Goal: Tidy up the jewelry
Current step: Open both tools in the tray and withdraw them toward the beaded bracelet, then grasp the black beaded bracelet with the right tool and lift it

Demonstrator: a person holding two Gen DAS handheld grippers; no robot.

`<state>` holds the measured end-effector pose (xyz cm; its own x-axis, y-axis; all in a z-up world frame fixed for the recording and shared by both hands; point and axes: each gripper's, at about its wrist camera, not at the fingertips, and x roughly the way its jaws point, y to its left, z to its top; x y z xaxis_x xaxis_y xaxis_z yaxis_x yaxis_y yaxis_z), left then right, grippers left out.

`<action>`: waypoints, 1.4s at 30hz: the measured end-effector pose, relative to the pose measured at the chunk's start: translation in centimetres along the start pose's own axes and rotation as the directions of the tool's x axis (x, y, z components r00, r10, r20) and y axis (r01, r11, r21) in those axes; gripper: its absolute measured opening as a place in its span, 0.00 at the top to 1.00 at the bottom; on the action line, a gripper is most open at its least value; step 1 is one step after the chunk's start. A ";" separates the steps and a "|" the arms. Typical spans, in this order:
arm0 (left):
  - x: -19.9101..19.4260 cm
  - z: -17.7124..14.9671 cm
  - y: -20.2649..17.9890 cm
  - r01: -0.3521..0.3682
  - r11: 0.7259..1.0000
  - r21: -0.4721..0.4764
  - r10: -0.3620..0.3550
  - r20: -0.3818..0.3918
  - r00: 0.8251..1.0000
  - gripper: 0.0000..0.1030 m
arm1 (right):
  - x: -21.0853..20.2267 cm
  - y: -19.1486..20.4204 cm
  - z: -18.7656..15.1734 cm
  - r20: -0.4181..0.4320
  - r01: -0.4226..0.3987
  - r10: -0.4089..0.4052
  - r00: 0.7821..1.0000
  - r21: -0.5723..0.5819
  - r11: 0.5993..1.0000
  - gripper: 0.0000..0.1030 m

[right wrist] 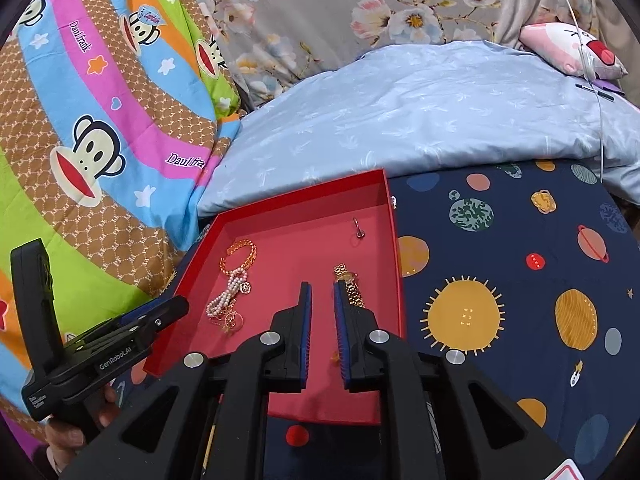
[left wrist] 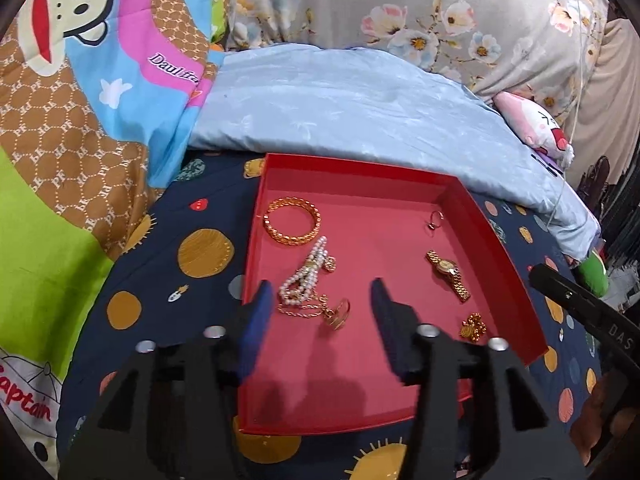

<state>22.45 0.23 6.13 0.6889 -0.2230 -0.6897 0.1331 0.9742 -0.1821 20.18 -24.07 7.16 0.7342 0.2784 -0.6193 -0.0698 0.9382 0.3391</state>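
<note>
Hovering over the red tray [left wrist: 496, 240] with both grippers, nothing held. Left gripper [left wrist: 320, 296]: fingers spread wide, straddling the tangle of pearl strand [left wrist: 306, 276] and thin gold chain [left wrist: 316, 312] from above. Right gripper [right wrist: 320, 300]: fingers close to parallel with a narrow gap, empty, tips just beside the gold watch [right wrist: 350, 286].

Jewelry is all inside the tray: gold bangle [left wrist: 292, 220] at far left, pearls and chain just near of it, small ring [left wrist: 434, 220] at far right, watch on the right side, gold clump [left wrist: 474, 326] at near right.

Step, as I read it: sorting within the tray, with the left lining up on the pearl/chain tangle. Next move likely calls for lowering the left, closing on one strand only and lifting slowly; chain and pearls look interlocked, so one may drag the other. The right may need to pin or take the other piece, and would have to open wider first.

Surface: a bed with a navy planet-print sheet [right wrist: 520, 260], soft, so the tray can tip under pressure. Around it: pale blue quilt [left wrist: 340, 108], monkey-print blanket [right wrist: 100, 140], grey floral fabric [left wrist: 400, 4], pink plush pillow [right wrist: 572, 48].
</note>
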 end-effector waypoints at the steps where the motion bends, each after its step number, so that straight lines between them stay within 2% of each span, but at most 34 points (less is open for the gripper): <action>1: -0.2 0.0 0.2 0.000 1.000 -0.005 0.000 0.007 1.000 0.48 | -0.2 0.2 0.0 0.003 0.001 -0.001 1.000 -0.006 1.000 0.87; 9: -2.3 -0.7 0.1 -0.002 1.000 0.013 0.001 0.035 0.999 0.47 | -2.4 1.5 -2.0 0.023 0.028 -0.027 0.999 -0.063 0.998 0.82; 12: -3.3 -1.7 -0.3 -0.004 0.999 0.032 0.003 0.039 0.999 0.42 | -3.4 1.6 -3.7 0.015 0.036 -0.035 0.999 -0.061 0.998 0.82; 17: -5.0 -4.2 -1.1 0.005 0.998 0.064 -0.007 0.032 0.999 0.42 | -4.8 1.2 -6.7 -0.023 0.030 -0.031 0.999 -0.032 0.999 0.82; 21: -5.7 -6.1 -1.4 0.018 0.998 0.061 -0.018 0.001 1.000 0.38 | -5.7 0.7 -8.9 -0.058 0.025 -0.025 0.998 -0.003 1.000 0.82; 29: -6.2 -10.3 -1.5 0.021 0.999 0.042 -0.018 -0.068 0.998 0.38 | -6.4 0.3 -12.7 -0.121 0.030 -0.026 0.992 0.030 0.999 0.82; 32: -6.4 -11.6 -1.1 0.020 0.999 0.027 -0.017 -0.090 0.996 0.38 | -6.6 0.4 -13.9 -0.132 0.052 -0.049 0.990 0.016 0.999 0.82; 37: -6.8 -13.5 -0.8 0.027 1.000 0.006 -0.026 -0.121 0.992 0.37 | -6.5 0.8 -15.1 -0.149 0.076 -0.076 0.986 -0.003 0.997 0.82; 42: -7.3 -14.9 -0.9 0.038 0.999 0.018 -0.036 -0.135 0.990 0.37 | -6.2 0.9 -15.3 -0.158 0.068 -0.067 0.985 0.002 0.998 0.82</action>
<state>6.64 0.51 0.90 0.5813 -0.2602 -0.7709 0.1722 0.9654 -0.1960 5.20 -21.80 0.48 0.6213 0.2440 -0.7446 -0.0186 0.9546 0.2973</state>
